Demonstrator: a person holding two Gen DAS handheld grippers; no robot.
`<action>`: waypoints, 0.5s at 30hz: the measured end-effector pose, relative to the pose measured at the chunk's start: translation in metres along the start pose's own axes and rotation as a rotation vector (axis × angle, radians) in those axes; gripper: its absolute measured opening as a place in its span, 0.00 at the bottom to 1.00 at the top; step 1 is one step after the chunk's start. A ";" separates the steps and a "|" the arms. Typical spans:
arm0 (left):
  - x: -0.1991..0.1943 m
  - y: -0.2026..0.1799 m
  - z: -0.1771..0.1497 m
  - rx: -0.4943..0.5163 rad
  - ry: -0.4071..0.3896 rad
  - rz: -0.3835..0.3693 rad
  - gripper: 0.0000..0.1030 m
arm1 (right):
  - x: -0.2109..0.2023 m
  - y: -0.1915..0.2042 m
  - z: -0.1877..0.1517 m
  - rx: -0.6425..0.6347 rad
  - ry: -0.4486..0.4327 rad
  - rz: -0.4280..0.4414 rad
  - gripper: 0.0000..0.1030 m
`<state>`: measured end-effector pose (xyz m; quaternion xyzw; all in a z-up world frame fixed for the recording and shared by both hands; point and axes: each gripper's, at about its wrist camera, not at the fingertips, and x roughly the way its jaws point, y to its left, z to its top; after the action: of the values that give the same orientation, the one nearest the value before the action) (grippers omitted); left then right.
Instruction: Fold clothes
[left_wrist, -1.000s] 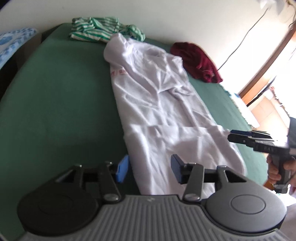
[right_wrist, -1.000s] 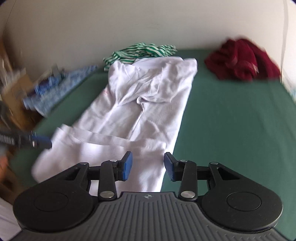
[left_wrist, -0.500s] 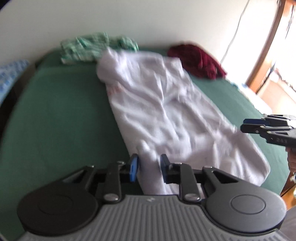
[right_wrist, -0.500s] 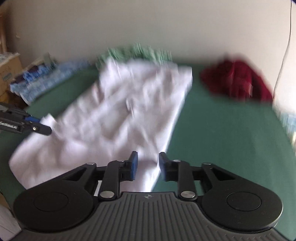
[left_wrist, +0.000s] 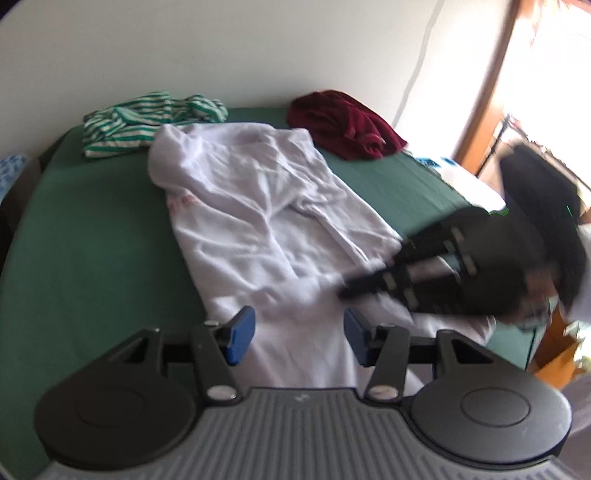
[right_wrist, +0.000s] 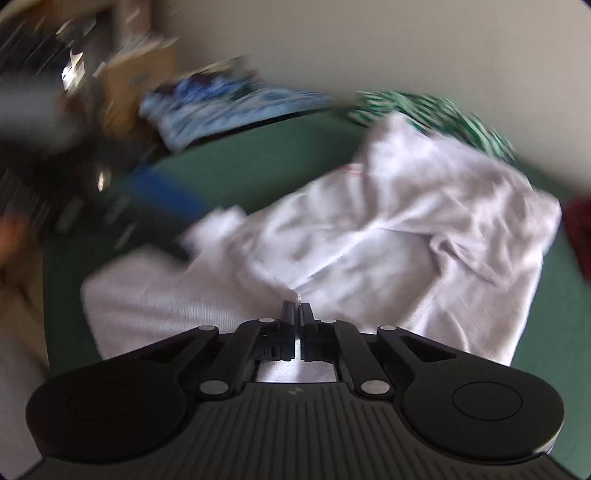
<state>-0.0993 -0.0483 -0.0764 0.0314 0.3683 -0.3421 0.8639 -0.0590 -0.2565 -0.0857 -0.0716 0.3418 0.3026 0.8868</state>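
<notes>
A white shirt (left_wrist: 258, 221) lies lengthwise on the green table (left_wrist: 92, 240), collar end far, hem end near. My left gripper (left_wrist: 298, 336) hovers over the near hem. Its jaws are opening, and the cloth lies below and between the blue pads without being pressed. My right gripper (left_wrist: 347, 290) reaches in from the right onto the shirt's lower half. In the right wrist view that gripper (right_wrist: 296, 306) is shut, with a small peak of the white shirt (right_wrist: 406, 229) pinched at its tips. The view is blurred by motion.
A green-striped garment (left_wrist: 147, 118) and a maroon garment (left_wrist: 343, 125) lie at the table's far edge by the wall. A blue patterned cloth (right_wrist: 221, 107) and a cardboard box (right_wrist: 136, 85) sit beyond the table's left side. A bright doorway (left_wrist: 535, 74) is at the right.
The right gripper swung in from the table's right edge onto the shirt and shut on its cloth. The left jaws narrowed, then spread wide again. Both views rolled.
</notes>
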 end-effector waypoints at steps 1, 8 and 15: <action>0.002 -0.004 -0.003 0.006 0.008 -0.024 0.62 | 0.000 -0.005 0.000 0.043 -0.022 -0.012 0.01; 0.019 -0.017 -0.024 0.089 0.109 -0.029 0.75 | -0.009 -0.014 -0.006 0.158 -0.049 -0.026 0.33; -0.010 -0.003 -0.036 0.056 0.169 -0.028 0.76 | -0.071 -0.021 -0.037 0.199 -0.054 -0.115 0.37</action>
<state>-0.1280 -0.0338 -0.0957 0.0791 0.4304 -0.3607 0.8236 -0.1085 -0.3206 -0.0690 0.0054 0.3416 0.2173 0.9144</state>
